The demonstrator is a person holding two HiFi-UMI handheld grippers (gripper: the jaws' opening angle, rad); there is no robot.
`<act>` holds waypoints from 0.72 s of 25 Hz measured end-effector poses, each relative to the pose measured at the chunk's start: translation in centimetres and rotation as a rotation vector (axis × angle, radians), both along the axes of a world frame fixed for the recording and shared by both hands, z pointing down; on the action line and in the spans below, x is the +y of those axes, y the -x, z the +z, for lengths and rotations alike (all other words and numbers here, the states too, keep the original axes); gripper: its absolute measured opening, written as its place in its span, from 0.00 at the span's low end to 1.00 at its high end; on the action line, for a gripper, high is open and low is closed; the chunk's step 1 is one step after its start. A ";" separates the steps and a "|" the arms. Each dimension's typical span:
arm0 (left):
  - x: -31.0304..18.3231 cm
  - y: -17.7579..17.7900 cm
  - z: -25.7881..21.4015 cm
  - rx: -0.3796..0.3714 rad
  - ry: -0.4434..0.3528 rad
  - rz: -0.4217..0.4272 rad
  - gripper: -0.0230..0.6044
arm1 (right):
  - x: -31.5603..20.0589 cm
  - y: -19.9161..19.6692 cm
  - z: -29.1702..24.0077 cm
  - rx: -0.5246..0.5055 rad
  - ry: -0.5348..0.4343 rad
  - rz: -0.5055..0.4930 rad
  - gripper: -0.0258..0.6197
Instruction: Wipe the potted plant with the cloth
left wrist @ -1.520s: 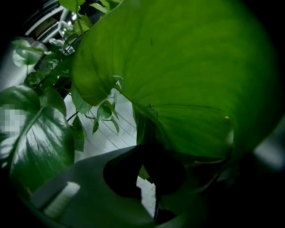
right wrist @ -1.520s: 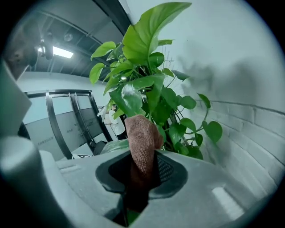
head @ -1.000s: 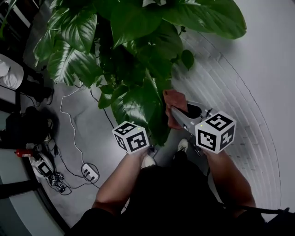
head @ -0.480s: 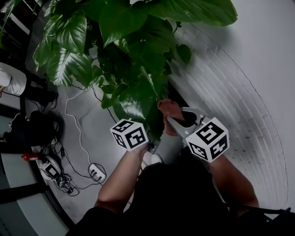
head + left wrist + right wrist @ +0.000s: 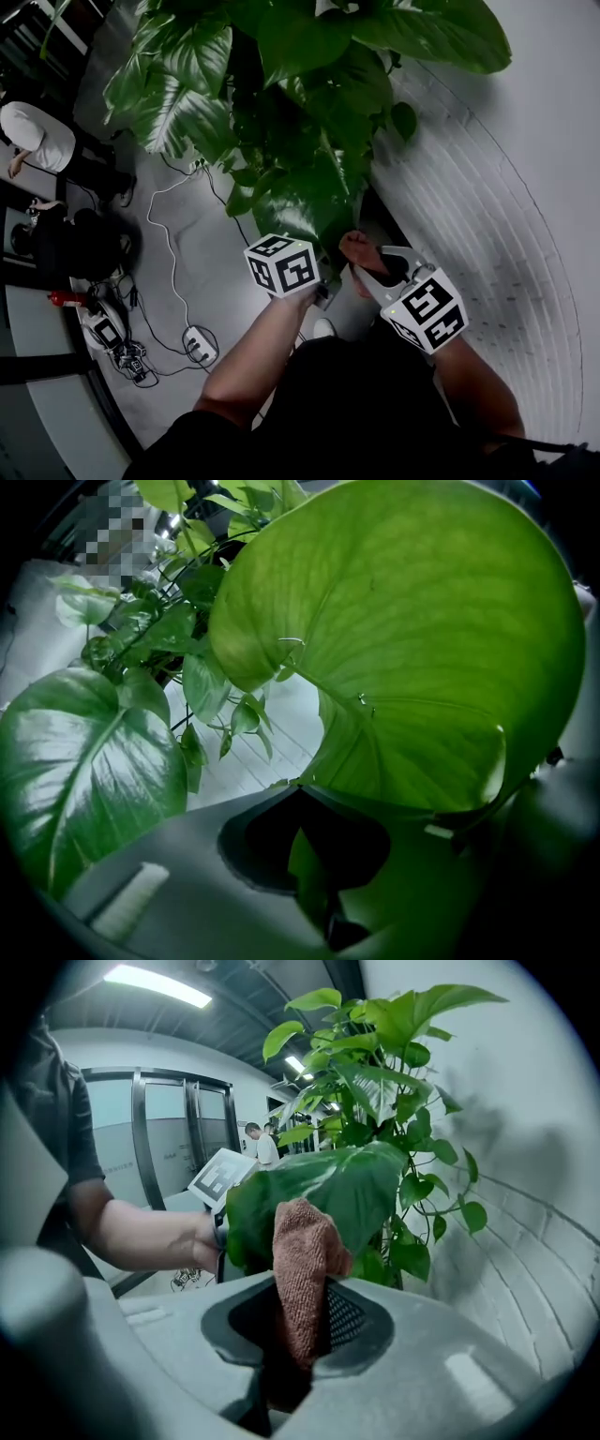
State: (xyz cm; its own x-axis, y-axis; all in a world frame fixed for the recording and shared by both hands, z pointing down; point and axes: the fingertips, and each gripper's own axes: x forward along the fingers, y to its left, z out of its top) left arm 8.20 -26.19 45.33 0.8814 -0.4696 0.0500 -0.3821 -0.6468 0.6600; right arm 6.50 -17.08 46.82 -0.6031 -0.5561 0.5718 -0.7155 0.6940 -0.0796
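I am clamping my left gripper [image 5: 299, 789] on a big low leaf [image 5: 412, 649] of the potted plant [image 5: 300, 112]. Its jaws are closing together on the blade, and a sliver of green is showing in the dark gap behind their tips. My right gripper [image 5: 302, 1283] is grasping the cloth [image 5: 305, 1237], a rust-brown terry one. Its jaws are pinching the lower part while the upper end is standing free beyond them. That free end is lying in front of the same leaf, on the plant's side nearest me. It is seemingly pressing on the leaf's face, though I cannot tell for sure that they are touching.

In the head view both grippers are working at the plant's lowest foliage. The marker cube of the left one [image 5: 281, 265] is sitting just under the hanging leaves. The cube of the right one [image 5: 427, 309] is sitting a little further out from the plant, with the cloth between it and the leaves.

A second glossy leaf [image 5: 84, 771] is hanging near the held one, apart from it. A white brick wall [image 5: 487, 206] is running close along the plant's right side. On the floor to the plant's left a white cable [image 5: 172, 246] is trailing down to a power strip [image 5: 200, 347]. Well away from the plant on that side, a person in a white top [image 5: 36, 136] is standing.
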 end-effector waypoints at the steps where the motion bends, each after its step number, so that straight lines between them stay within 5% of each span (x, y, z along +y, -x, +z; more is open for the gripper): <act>1: 0.0 0.1 -0.1 0.003 0.001 0.000 0.06 | 0.3 0.1 0.2 0.012 0.005 -0.016 0.14; 13: -1.1 2.1 -2.0 0.074 -0.035 -0.032 0.06 | 3.4 0.0 -6.4 0.174 -0.055 -0.253 0.14; 18: -1.7 4.6 -3.9 0.113 -0.059 -0.067 0.06 | 3.2 0.4 -15.5 0.043 -0.185 -0.283 0.14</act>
State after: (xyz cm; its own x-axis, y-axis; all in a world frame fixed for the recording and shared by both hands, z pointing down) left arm 3.64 -27.89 41.42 0.8463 -0.5270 -0.0773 -0.3512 -0.6613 0.6628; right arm 6.08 -13.87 31.35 -0.7262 -0.4668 0.5047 -0.4922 0.8656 0.0923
